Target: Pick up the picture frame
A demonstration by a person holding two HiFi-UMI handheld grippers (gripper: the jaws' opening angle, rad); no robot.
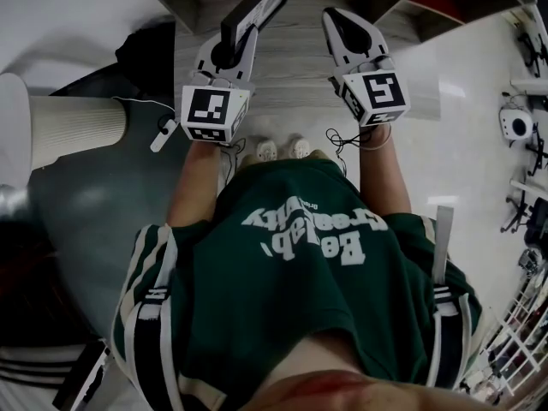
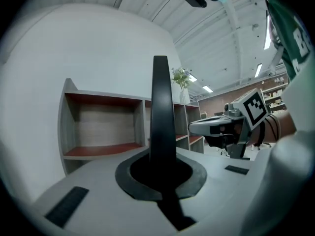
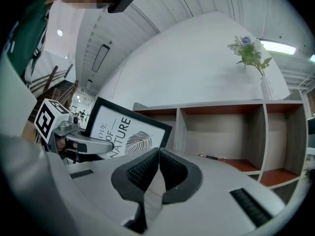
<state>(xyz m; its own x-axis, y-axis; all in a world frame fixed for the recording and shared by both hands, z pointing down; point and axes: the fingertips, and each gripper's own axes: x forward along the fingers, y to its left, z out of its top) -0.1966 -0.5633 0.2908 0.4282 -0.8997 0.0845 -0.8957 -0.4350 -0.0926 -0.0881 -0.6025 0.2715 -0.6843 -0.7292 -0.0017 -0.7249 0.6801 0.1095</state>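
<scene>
Our left gripper (image 2: 161, 168) pinches the black-edged picture frame (image 3: 123, 132), its white print showing a leaf and seemingly "NATURE", while our right gripper (image 3: 158, 167) sits pressed together, empty.

This looks like a research lab or test hall with a mock home corner set up in it. The high ceiling (image 2: 216, 48) is made of white panels and carries long strip lights (image 2: 258, 70), and the floor (image 1: 462, 169) is glossy white. Against a plain white wall (image 3: 197, 68) stands an open cubby shelf (image 3: 226, 127) with reddish-brown insides. It is nearly bare, with a vase (image 3: 266, 88) of flowers (image 3: 251, 53) on top. Camera gear on stands (image 1: 515, 125) lines one side of the floor. What look like storage racks (image 2: 273, 96) fill the far background.
</scene>
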